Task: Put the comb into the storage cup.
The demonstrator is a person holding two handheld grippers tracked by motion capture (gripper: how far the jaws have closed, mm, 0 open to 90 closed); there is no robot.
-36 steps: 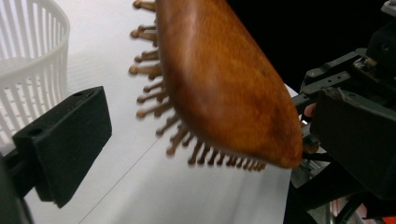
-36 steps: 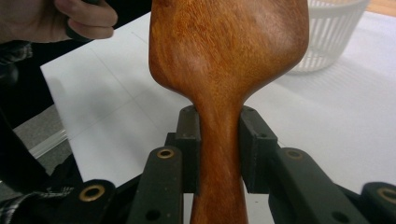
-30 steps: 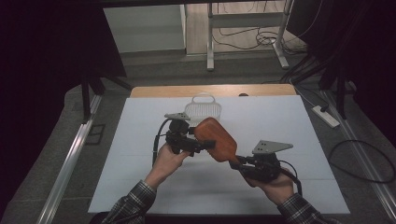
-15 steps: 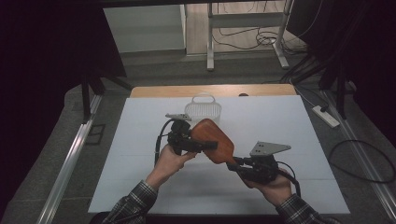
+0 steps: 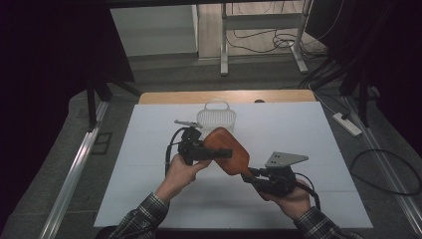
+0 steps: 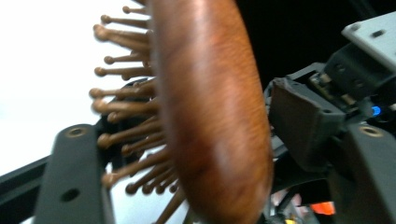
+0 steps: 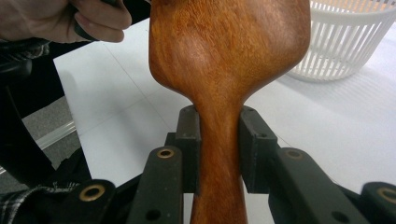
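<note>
Reddish-brown polished wood forms the paddle hairbrush (image 5: 228, 150), held above the white table (image 5: 318, 129) at frame centre. Its narrow handle is clamped by the right gripper (image 7: 218, 135) fingers. The left gripper (image 5: 219, 153) fingers have just been closing around the broad head, bristle pins against one finger. A white slatted basket (image 5: 216, 115) stands just behind.

The high view looks down from above; both gripper views sit close behind their jaws, sharing the wooden hairbrush (image 5: 228, 151).
</note>
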